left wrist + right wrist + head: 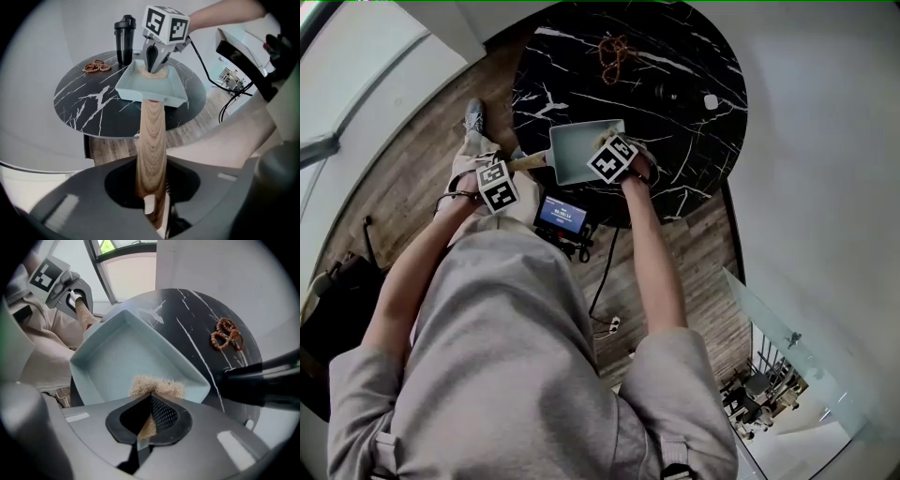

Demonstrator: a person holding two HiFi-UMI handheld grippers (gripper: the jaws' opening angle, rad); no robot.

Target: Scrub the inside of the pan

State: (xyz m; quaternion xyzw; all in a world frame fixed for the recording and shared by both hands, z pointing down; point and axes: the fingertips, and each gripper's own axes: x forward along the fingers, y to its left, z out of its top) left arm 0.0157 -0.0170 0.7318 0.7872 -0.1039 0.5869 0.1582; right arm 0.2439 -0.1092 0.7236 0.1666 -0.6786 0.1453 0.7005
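Observation:
A pale blue square pan [577, 150] with a wooden handle [152, 140] sits over the near edge of the black marble table [694, 66]. My left gripper [157, 211] is shut on the handle, off the table's edge; in the head view it [508, 178] is left of the pan. My right gripper [149, 423] is shut on a beige fibrous scrub pad [157, 386]. The pad rests on the pan's floor [122, 357] by the wall farthest from the handle. From the left gripper view, the right gripper [152, 65] points down into the pan [150, 89].
A string of brown beads [614, 52] lies at the far side of the table. A black bottle [124, 40] stands near it. A small device with a lit screen [562, 216] and cables hangs at the person's waist. Wooden floor surrounds the round table.

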